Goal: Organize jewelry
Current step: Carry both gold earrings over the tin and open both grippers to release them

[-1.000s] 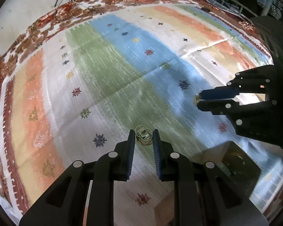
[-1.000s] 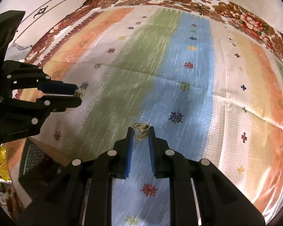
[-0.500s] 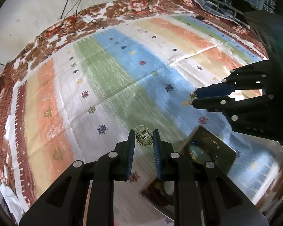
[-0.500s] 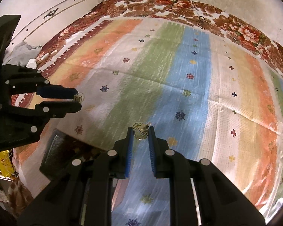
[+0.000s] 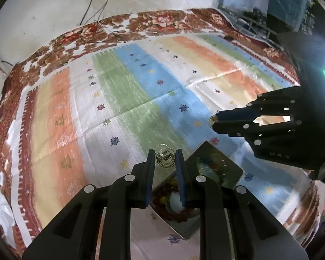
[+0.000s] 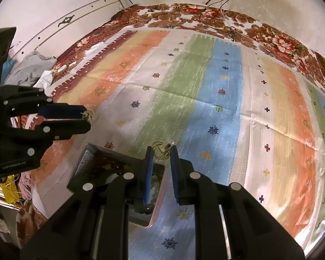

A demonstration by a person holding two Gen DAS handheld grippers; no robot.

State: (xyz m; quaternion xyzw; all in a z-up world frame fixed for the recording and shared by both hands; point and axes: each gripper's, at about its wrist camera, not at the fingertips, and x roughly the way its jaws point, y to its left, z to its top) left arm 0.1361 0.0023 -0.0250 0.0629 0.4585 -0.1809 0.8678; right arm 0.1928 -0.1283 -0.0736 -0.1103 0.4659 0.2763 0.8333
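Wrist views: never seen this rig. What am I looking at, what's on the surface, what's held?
No robot here: a person carries a two-finger gripper in each hand, each with a fisheye camera looking along its fingers. One picture is from the left gripper, with the right gripper coming in from the side; the other picture is the reverse. Below lies a striped cloth over a floral bedspread, with a dark tray of mixed jewelry on it. Each gripper is shut on a small gold earring: the left earring and the right earring, both lifted clear of the cloth.
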